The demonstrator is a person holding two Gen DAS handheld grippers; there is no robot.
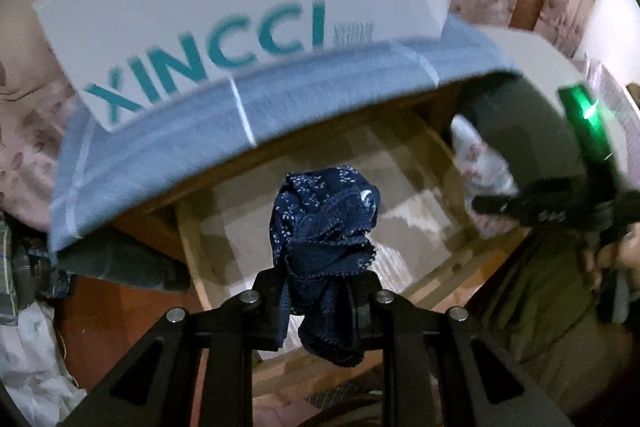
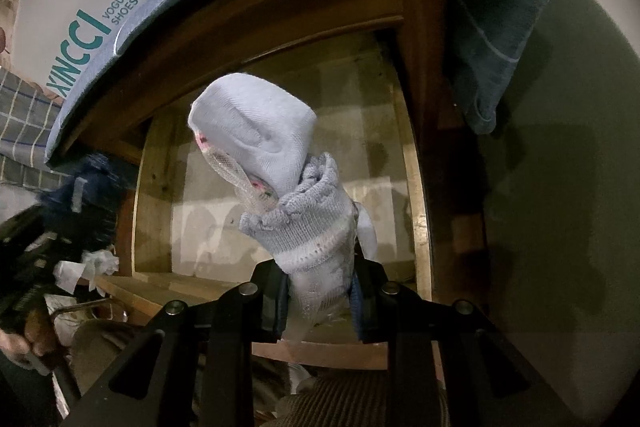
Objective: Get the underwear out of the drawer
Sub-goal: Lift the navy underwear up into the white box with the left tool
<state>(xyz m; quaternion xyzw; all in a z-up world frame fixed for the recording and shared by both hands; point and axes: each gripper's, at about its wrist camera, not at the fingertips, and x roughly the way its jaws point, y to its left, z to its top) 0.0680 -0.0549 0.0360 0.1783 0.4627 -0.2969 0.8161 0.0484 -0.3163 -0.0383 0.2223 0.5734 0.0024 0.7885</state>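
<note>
Two bundles up out of my drawer (image 2: 280, 163)
Navy underwear (image 1: 324, 227) – crumpled, dotted – hangs above it; white pair (image 2: 272, 163) bunched likewise.

White shoebox (image 1: 224, 7) (teal lettering), blue cloth (image 1: 280, 107)

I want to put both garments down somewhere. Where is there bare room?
The drawer floor is bare between its wooden side walls. The blue cloth above is largely covered by the shoe box. The left side, by the crumpled paper, looks cluttered.
</note>
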